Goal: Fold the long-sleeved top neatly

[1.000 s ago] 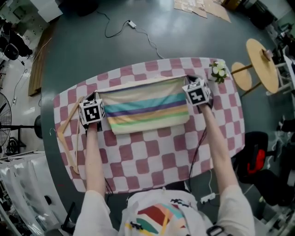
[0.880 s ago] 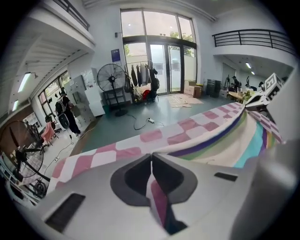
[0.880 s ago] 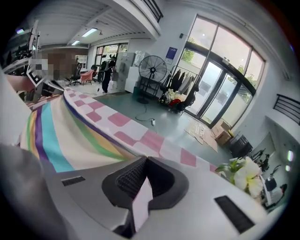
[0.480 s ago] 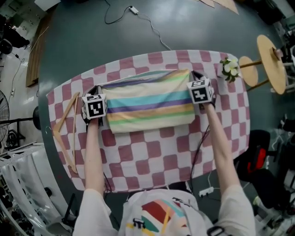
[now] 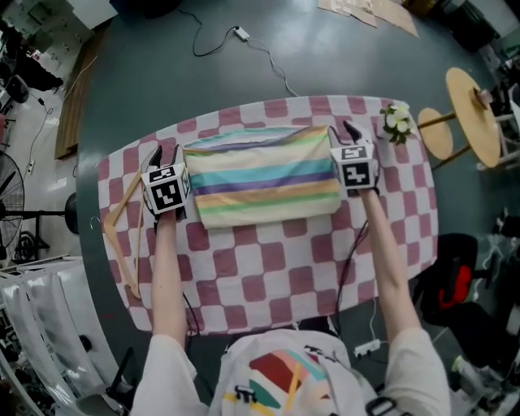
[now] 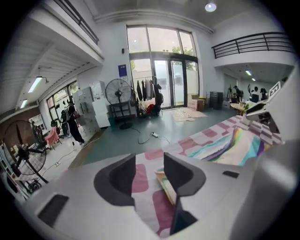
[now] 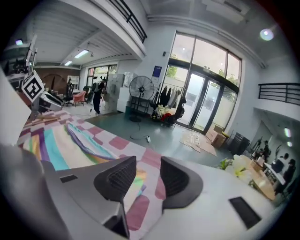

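Lying folded on the table (image 5: 268, 268), the top (image 5: 264, 175) runs lengthwise from left tongs (image 5: 164, 154) to right tongs (image 5: 348, 134), one at each short end, equally near; both have just been opening, jaws apart, pinching nothing.

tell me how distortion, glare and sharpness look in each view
Head view: evenly lit with soft shadows, the striped top sharp, the table bowed at its edges by the lens. Left gripper view: strong fisheye with dark corners, windows blown out, ceiling lamp flaring. Right gripper view: the same fisheye, the windows washed out, the flowers at the right edge overexposed and soft.
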{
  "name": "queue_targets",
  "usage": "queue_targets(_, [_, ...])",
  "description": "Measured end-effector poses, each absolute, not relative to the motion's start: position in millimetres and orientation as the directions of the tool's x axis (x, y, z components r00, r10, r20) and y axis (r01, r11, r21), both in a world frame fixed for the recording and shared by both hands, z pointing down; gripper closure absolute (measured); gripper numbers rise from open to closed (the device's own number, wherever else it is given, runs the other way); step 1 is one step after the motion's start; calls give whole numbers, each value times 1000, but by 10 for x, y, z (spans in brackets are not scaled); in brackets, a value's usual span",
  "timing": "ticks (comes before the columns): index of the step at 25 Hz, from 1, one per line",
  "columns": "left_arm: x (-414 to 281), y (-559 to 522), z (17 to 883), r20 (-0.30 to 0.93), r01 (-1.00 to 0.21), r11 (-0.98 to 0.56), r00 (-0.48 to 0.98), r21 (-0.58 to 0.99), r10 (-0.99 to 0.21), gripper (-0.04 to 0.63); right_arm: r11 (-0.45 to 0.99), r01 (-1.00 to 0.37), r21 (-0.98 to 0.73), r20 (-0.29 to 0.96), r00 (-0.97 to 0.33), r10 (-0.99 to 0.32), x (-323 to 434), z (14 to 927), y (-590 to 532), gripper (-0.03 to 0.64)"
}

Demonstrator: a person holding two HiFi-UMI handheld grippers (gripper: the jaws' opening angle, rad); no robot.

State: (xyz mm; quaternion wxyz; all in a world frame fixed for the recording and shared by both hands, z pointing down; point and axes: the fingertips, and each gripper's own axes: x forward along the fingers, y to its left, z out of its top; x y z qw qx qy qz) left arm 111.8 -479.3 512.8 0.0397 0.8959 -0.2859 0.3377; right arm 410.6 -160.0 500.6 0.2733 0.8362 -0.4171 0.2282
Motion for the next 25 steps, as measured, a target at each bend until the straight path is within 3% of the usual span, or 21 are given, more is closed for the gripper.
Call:
queue_targets(1, [1102,-4760,4972,601,-542,-832,627,-121,-496,426,-502,-828,251,591,542,-597,4016,4875,-1608,468])
queue_targets(13, [512,-3110,3534,261,-463,-879,867,111,-424,423,-459,-884,90,284,465,-839,2101,3501,-1258,458])
queue_targets(16, [336,-2652,3508,224,-455,-884,877,104,-425,423,-451,-892,-23,286,427,-858,1577,3618,-1120,409])
queue_targets(25, [56,-2151,3820,290,-439,-890,874,124,-390,423,-481,-865,-144,410,390,-824,940,4250,-727,407])
